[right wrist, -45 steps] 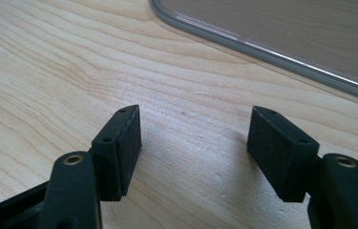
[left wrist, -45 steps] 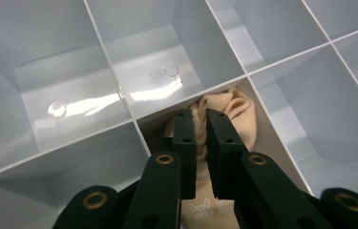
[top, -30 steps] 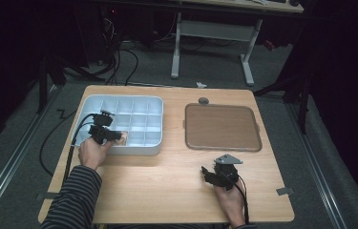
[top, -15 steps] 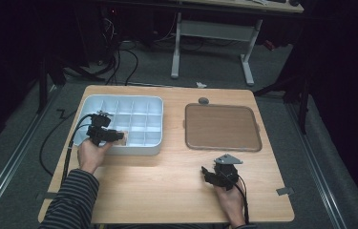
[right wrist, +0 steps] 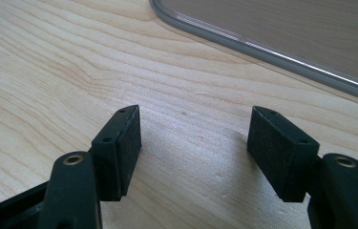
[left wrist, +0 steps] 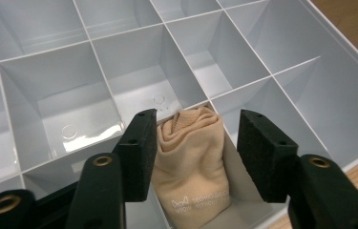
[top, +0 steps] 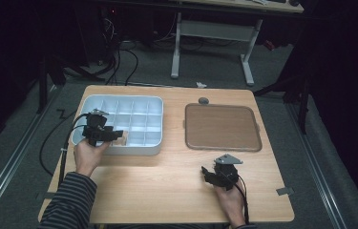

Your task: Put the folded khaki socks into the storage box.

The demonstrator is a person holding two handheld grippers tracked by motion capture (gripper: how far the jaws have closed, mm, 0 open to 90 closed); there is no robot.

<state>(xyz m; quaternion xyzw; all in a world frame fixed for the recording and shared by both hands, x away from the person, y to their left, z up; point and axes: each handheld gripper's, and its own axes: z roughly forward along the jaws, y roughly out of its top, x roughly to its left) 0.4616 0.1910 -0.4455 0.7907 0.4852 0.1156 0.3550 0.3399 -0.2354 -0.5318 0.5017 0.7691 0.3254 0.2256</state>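
Beige, soft fabric is sitting between the spread jaws of the left gripper [left wrist: 193, 152]: a small rolled cloth pouch [left wrist: 193, 167] with faint lettering, lying in a front-row compartment of the pale blue divided tray [top: 155, 102]. The jaws are standing apart on either side of it, one pad close against the cloth, the other clear, so nothing is being pinched. It is looking light, limp and easily squashed, so a hold across its bunched middle would probably suit best. Farther out, the right gripper [right wrist: 193, 152] is resting wide open and empty over the wooden table [top: 167, 186], near the brown tray [top: 222, 126].
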